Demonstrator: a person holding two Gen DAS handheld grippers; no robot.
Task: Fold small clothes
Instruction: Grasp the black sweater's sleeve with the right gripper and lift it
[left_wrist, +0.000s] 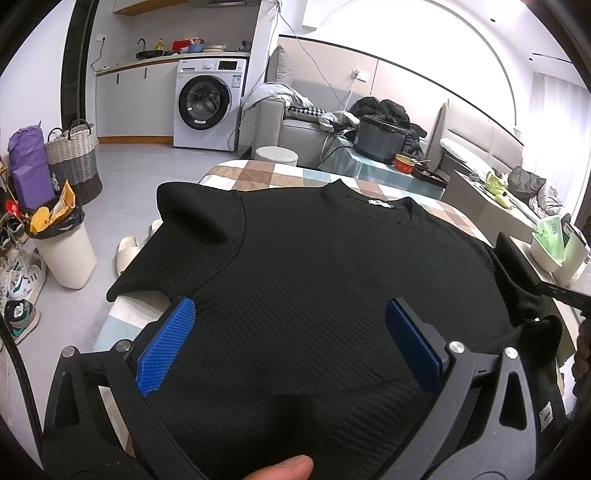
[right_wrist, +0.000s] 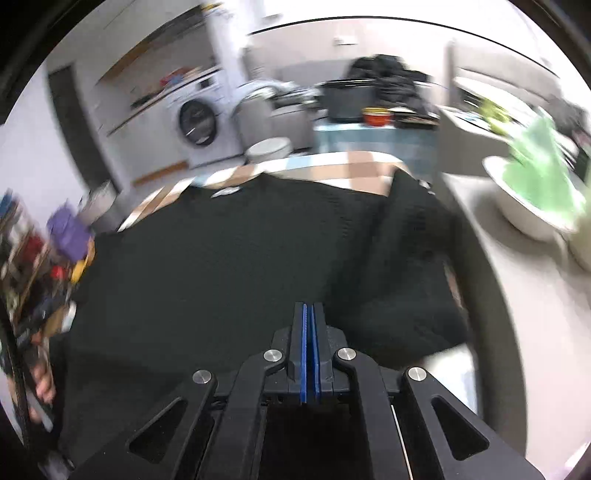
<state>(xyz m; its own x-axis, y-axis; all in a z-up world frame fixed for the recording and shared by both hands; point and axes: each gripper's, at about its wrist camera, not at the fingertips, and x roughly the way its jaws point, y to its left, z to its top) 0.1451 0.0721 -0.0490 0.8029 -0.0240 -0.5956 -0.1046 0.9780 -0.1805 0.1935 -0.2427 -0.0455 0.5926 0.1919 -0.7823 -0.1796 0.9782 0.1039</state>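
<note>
Left gripper (left_wrist: 290, 306): jaws standing wide apart, blue ribbed pads (left_wrist: 166, 347) showing on both sides, nothing between them. It is hovering low over the near part of a black ribbed sweater (left_wrist: 314, 280), which fills the gap between the fingers. A fingertip (left_wrist: 284, 469) of the person is showing at the bottom edge of the left wrist view.

Right gripper (right_wrist: 308, 308): jaws pressed together, the two blue pads meeting face to face with only a thin line between them. Its tip is sitting at the near hem region of the black ribbed sweater (right_wrist: 221, 266); cannot tell whether any fabric is pinched, since the frame is motion-blurred.

The sweater is lying spread flat, neckline and white label (left_wrist: 378, 203) pointing away from the camera. It is resting on a surface covered with a checked cloth (left_wrist: 258, 173) in brown, white and pale blue. One sleeve (left_wrist: 192, 210) is bunching up at the far left shoulder; the other sleeve (right_wrist: 410, 229) is lying folded along the right side.

Surroundings: a white washing machine (left_wrist: 208, 105) is standing against the far wall, a white bin (left_wrist: 64, 251) with rubbish is sitting on the floor to the left, and a woven basket (left_wrist: 74, 158) is standing behind it.
</note>
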